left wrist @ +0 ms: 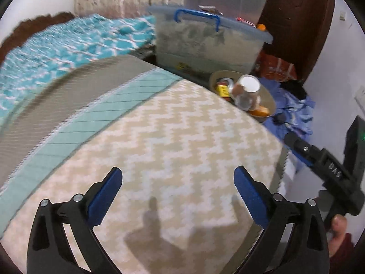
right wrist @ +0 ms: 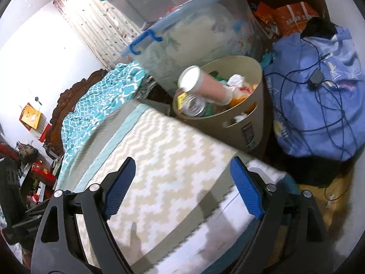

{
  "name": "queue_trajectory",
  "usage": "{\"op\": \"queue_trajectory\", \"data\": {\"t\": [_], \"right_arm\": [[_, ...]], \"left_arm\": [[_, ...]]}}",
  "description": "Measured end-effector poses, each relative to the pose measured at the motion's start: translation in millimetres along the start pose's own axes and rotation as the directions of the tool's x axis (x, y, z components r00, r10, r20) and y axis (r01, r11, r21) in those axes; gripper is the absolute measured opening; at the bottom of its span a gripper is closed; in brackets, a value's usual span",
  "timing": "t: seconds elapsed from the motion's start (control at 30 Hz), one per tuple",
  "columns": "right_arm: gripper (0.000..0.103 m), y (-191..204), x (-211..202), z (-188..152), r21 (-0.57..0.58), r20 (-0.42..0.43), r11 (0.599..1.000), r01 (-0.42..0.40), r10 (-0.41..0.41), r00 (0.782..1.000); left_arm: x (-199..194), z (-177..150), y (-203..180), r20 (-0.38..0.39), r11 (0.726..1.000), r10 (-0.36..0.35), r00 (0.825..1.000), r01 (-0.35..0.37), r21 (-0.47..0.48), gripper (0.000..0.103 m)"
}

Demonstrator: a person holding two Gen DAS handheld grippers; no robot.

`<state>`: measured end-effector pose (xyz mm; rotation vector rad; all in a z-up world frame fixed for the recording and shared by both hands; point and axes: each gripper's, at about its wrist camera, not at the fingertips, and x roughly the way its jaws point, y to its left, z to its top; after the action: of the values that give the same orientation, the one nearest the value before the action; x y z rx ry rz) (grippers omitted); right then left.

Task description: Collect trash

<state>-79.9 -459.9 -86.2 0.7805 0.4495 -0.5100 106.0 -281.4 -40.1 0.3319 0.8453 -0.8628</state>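
Note:
A beige trash bin (right wrist: 247,123) stands past the far edge of the table, full of trash: a tall clear cup (right wrist: 205,85) lying on top, a glass jar (right wrist: 194,106), crumpled paper (right wrist: 236,80) and wrappers. The bin also shows in the left wrist view (left wrist: 267,96) with the cup (left wrist: 247,91). My left gripper (left wrist: 178,191) is open and empty above the zigzag tablecloth (left wrist: 171,141). My right gripper (right wrist: 182,187) is open and empty above the table's right edge, short of the bin. The right gripper's body shows at the right of the left wrist view (left wrist: 324,157).
A clear storage box with a blue lid (left wrist: 205,43) stands behind the bin. A blue cloth bundle with a black cable (right wrist: 319,96) lies to the right of it. A bed with a teal patterned cover (left wrist: 68,43) is at the left.

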Motion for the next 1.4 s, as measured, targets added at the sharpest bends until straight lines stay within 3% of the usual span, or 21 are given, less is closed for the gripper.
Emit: {"op": "queue_trajectory", "data": {"t": [0.13,0.3,0.83,1.4], "right_arm": [[0.089,17.7,-7.8,-12.2,-0.003,-0.005,1.000,-0.001,0.001,1.000],[0.091,41.3,-24.2,-26.3,-0.034,0.010,0.999,-0.001,0.001,1.000],[0.097,96.0,-57.2,-58.7,-0.156,0.058,0.987,0.044,-0.035,0.998],[0.100,101.1,-67.8,-68.1,-0.101,0.100,0.990,0.101,-0.091,0.991]], "left_arm": [[-24.5,-17.2,10.0,0.032,0.993,0.118,0.993,-0.118,0.012,0.094],[-52.8,-34.6,22.8,0.080,0.986,0.167,0.983,-0.168,-0.006,0.094],[-102.2,-61.9,50.8,0.162,0.976,0.212,0.964,-0.200,-0.087,0.094],[-119.5,-65.0,48.1,0.219,0.970,0.243,0.945,-0.230,-0.084,0.094]]}}
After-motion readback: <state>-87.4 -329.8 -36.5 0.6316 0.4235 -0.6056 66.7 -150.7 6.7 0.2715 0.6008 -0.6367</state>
